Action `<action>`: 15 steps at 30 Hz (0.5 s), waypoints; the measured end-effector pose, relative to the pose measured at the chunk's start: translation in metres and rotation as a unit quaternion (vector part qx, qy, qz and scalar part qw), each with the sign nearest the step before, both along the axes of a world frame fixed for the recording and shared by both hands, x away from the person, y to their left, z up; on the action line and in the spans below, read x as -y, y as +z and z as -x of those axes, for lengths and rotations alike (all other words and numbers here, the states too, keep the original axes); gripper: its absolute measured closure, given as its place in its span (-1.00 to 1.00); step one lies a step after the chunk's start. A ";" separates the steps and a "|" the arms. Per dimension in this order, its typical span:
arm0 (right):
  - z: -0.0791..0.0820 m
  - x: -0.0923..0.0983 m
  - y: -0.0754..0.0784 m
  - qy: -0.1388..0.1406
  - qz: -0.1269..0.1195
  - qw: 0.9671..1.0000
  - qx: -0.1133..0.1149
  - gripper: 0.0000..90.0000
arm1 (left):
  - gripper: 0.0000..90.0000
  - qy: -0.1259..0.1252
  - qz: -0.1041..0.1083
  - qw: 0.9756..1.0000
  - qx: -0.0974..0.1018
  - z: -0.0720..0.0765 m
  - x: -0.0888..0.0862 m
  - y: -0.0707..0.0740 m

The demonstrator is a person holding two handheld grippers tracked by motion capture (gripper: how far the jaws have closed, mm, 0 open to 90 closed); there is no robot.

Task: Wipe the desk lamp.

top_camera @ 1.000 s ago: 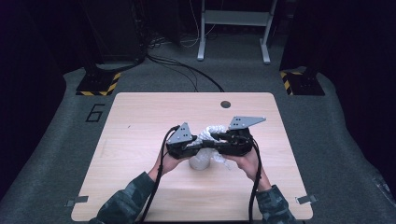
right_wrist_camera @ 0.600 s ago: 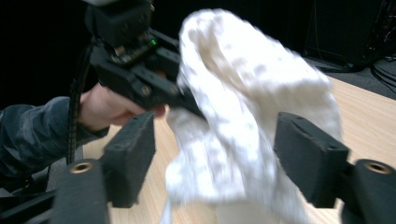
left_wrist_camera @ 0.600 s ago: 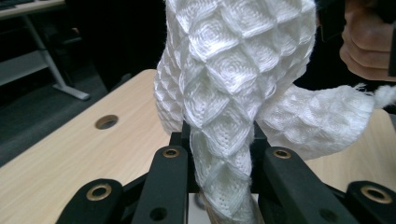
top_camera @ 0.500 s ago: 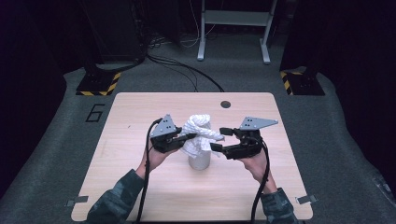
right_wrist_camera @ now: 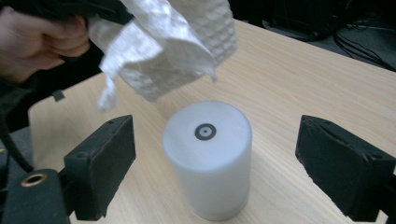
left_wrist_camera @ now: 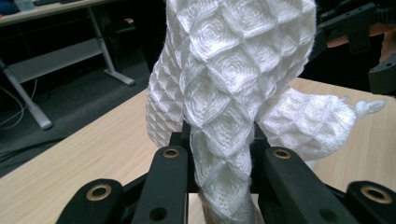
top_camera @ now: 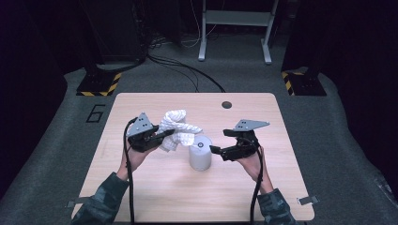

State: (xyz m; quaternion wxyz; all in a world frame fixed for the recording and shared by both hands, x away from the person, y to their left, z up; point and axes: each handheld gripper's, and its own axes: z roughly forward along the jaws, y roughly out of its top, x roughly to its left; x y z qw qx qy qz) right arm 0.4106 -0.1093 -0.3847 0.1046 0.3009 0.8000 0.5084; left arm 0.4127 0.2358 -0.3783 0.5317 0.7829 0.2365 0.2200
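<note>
A large figure "6" is marked on the grey floor mat at the left of the high view, beside the wooden table; yellow-and-black striped feet of dark stands sit at the upper left and upper right. The white cylinder stands upright near the middle of the table, its flat top bearing a small black ring mark.

The left gripper is clenched on a white waffle-knit cloth, which hangs bunched left of centre, just above and beside the cylinder, clear of the tabletop. The right gripper is released: its jaws have just been opening and now stand wide on either side of the cylinder without touching it. A round hole pierces the table's far edge. Cables and a white desk frame lie beyond.
</note>
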 end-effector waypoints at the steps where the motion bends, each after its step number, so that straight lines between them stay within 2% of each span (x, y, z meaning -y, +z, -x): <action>1: -0.001 -0.002 -0.002 -0.002 0.007 1.000 0.001 -0.77 | 0.72 0.005 0.001 1.000 0.001 0.000 -0.002 -0.002; 3: -0.004 -0.005 -0.006 -0.002 0.013 1.000 -0.005 -0.80 | 0.72 0.009 -0.006 1.000 -0.005 0.001 -0.007 -0.005; 11: -0.013 -0.024 -0.020 0.009 0.045 0.999 -0.017 -0.92 | 0.72 0.037 -0.007 0.999 -0.026 0.000 -0.019 -0.021; 15: -0.017 -0.031 -0.028 0.016 0.046 0.998 -0.026 -0.97 | 0.72 0.049 -0.009 0.998 -0.034 -0.001 -0.020 -0.029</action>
